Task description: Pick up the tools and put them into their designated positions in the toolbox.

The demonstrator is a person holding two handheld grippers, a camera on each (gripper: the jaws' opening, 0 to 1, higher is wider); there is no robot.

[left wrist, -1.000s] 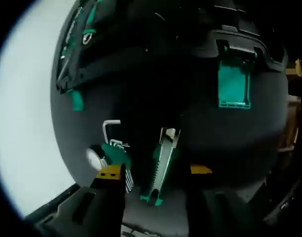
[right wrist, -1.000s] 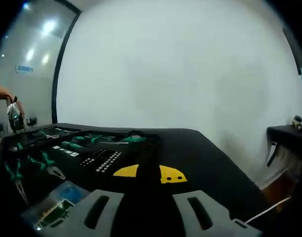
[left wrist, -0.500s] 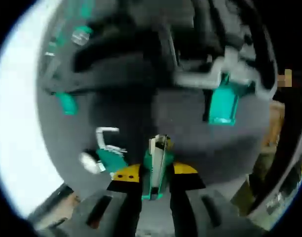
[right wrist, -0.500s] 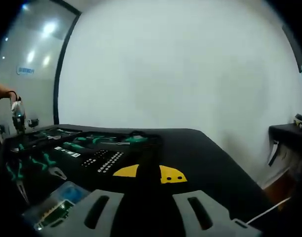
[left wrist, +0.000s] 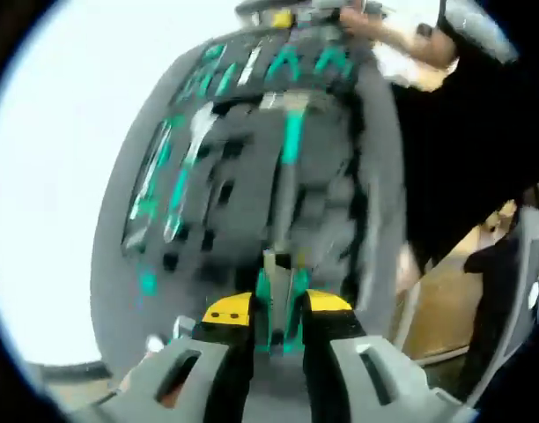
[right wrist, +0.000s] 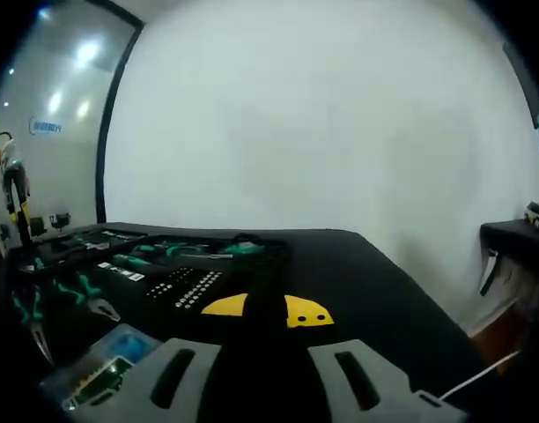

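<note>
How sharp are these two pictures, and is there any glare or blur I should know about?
Left gripper view: smeared by motion blur, the toolbox and its green tools streaked, the green-handled tool between the left gripper jaws soft-edged, the white background overexposed. Right gripper view: sharp and steady, with fisheye bending, ceiling-light glare on the glass wall and a dark, underlit tool tray.

Matt black toolbox (right wrist: 164, 264), shiny metal pliers (right wrist: 27, 322), glossy wall (right wrist: 322, 115)
</note>
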